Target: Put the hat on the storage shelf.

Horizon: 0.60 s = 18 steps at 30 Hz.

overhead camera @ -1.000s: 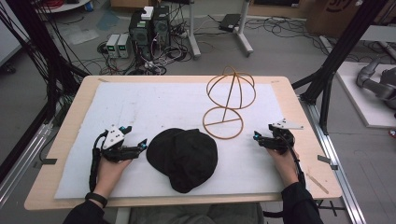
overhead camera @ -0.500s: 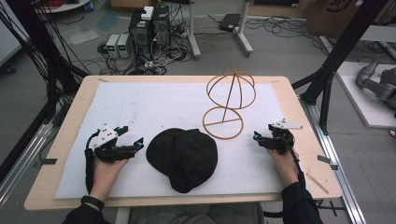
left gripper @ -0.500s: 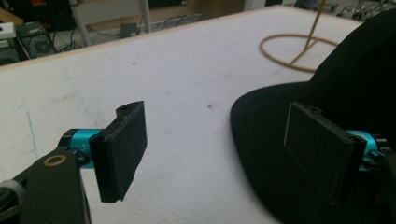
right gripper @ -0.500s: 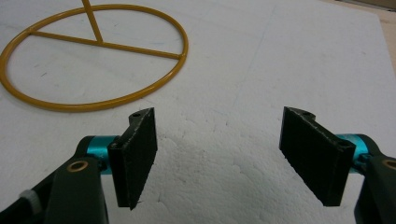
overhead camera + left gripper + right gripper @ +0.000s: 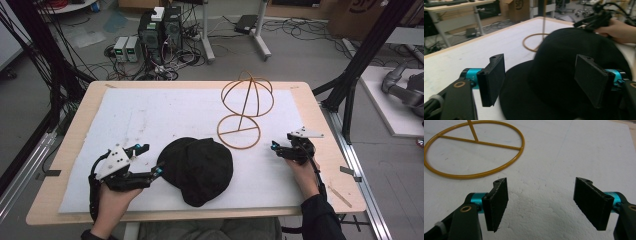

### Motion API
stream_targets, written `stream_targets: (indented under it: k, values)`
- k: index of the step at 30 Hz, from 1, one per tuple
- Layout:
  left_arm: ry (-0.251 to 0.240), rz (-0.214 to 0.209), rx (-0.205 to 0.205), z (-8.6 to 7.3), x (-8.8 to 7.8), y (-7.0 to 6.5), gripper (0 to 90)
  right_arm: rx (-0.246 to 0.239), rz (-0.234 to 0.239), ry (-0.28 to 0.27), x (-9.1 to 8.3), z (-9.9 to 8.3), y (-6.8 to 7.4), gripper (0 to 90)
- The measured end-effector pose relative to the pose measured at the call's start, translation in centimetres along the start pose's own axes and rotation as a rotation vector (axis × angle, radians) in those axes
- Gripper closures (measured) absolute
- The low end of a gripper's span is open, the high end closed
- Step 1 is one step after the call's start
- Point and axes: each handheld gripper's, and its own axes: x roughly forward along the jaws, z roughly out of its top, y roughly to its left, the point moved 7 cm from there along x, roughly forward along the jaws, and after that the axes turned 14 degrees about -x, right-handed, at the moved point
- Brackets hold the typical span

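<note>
Near the worktop's front edge, a little left of its middle, a black cap [image 5: 198,170] lies flat on the white foam sheet [image 5: 150,115] that covers most of the wooden worktop [image 5: 80,105]. Lying low like this, the cap offers its thin edge to a tool coming in from the side. The left tool [image 5: 150,161] sits at the cap's left edge, jaws spread and pointing across toward it; they have just been narrowing a little. In the left gripper view the cap [image 5: 564,75] shows between and beyond the two pads [image 5: 492,80], which do not yet press on it, so nothing is gripped. This reads as a line-up for pinching the cap's rim.

Toward the far right part of the sheet stands a gold wire hat stand [image 5: 245,107], its ring base flat on the foam and its dome of hoops above, just beyond the cap. It likely waits there to receive the cap. The right tool [image 5: 276,147] rests on the foam near the right edge, jaws wide and empty, close to the stand's base ring [image 5: 474,152], probably to steady it.
</note>
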Motion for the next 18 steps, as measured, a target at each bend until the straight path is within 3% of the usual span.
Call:
stream_targets:
  k: [2, 10, 18]
  values:
    - [0.02, -0.028, 0.018, -0.2, 0.2, -1.4, 27.6, 0.001, -0.003, 0.003, 0.0, 0.0, 0.0, 27.7]
    - [0.078, -0.064, 0.062, -1.4, 1.6, -3.5, 33.7, -0.006, -0.002, 0.005, 0.0, 0.0, 0.1, 27.7]
    - [0.149, -0.029, 0.11, -2.6, 3.6, -4.2, 39.7, -0.004, 0.0, 0.005, 0.0, 0.0, 0.1, 27.7]
